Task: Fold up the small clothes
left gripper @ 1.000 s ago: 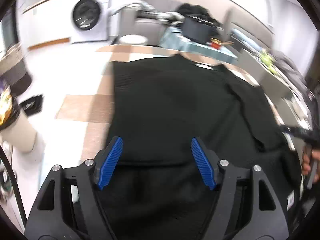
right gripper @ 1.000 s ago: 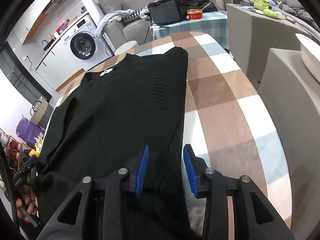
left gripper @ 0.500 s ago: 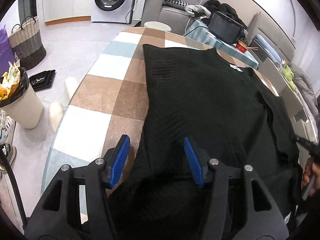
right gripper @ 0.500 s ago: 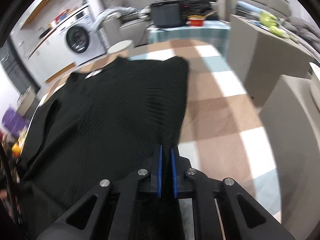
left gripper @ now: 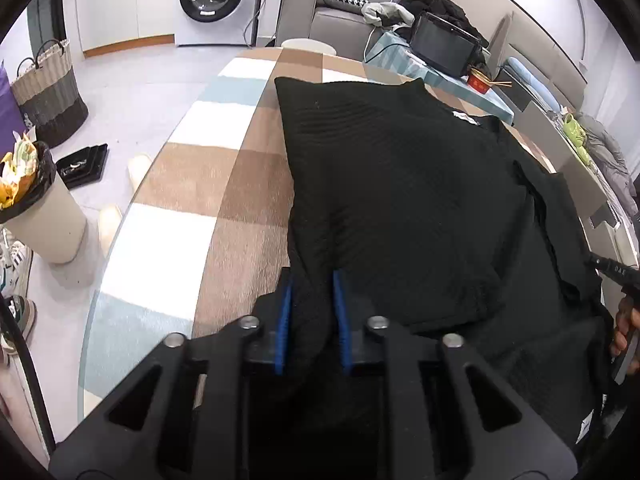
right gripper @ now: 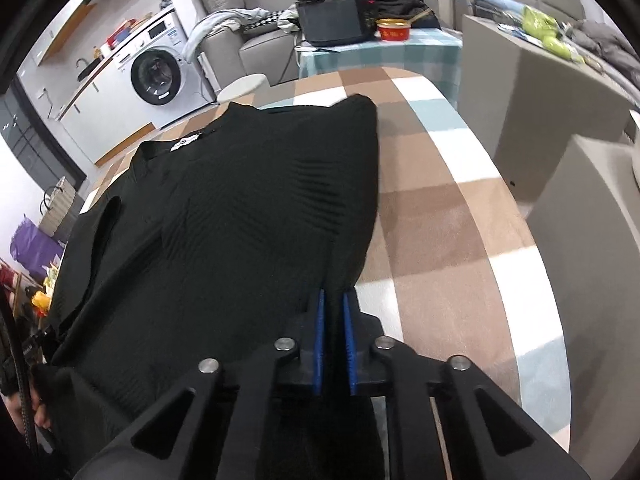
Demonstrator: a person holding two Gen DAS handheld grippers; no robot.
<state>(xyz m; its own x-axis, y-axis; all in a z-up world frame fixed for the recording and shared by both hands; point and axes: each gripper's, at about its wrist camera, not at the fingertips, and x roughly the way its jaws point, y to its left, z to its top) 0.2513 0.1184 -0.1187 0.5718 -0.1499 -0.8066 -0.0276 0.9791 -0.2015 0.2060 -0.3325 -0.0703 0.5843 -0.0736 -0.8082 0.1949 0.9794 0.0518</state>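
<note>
A black knit sweater (left gripper: 400,184) lies spread flat on the checked round table (left gripper: 188,176), its neck label at the far end. My left gripper (left gripper: 311,280) sits at the near left corner of the hem, its jaws closing, with a bunch of the black fabric pinched between the blue pads. In the right wrist view the same sweater (right gripper: 248,220) stretches away over the table (right gripper: 440,220). My right gripper (right gripper: 334,298) is shut on the near right corner of the hem, a thin fold of fabric between its pads.
A lined waste bin (left gripper: 36,216) and a woven basket (left gripper: 50,92) stand on the floor left of the table. Grey blocks (right gripper: 540,92) stand close to the table's right side. A white stool (right gripper: 244,84) is at the far end. A hand (left gripper: 624,328) shows at the right edge.
Both pairs of jaws went from wide apart to closed on the sweater's near hem, the right one first. The left gripper shifted toward the sweater's left edge and lower.
</note>
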